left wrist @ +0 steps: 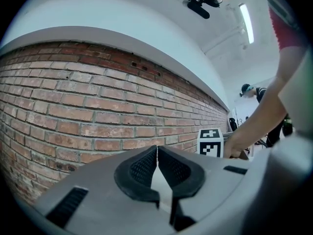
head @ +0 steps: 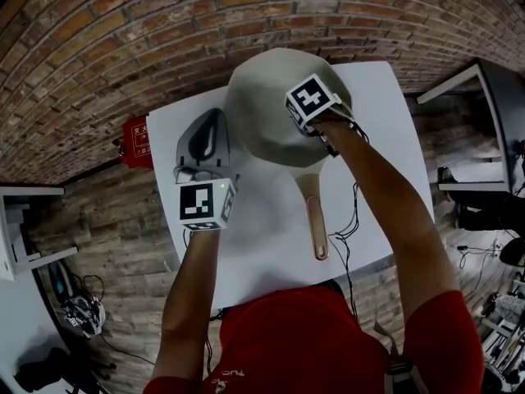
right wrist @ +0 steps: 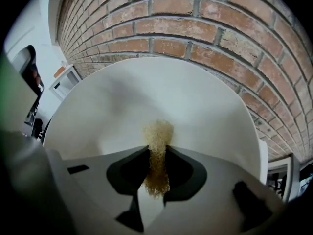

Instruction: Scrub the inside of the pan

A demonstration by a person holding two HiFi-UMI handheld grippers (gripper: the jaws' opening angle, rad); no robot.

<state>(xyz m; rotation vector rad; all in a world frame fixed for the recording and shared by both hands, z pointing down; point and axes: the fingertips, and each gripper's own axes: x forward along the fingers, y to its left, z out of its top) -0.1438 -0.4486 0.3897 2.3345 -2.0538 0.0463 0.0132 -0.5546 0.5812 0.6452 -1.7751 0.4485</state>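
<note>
A pale beige pan (head: pixel 271 105) with a copper-coloured handle (head: pixel 316 224) lies on the white table (head: pixel 385 130). My right gripper (head: pixel 324 130) reaches over the pan's right side, shut on a tan scrub pad (right wrist: pixel 157 155). In the right gripper view the pad's tip rests against the pan's white inside (right wrist: pixel 156 102). My left gripper (head: pixel 205 150) sits left of the pan over the table, apart from it. Its black pads (left wrist: pixel 142 170) meet with nothing between them, pointing at the brick wall (left wrist: pixel 73 106).
A red box (head: pixel 138 140) stands off the table's left edge by the brick wall (head: pixel 123 23). A black cable (head: pixel 349 228) hangs from my right arm across the table. A white shelf (head: pixel 25 228) is at left and a dark desk frame (head: pixel 484 130) at right.
</note>
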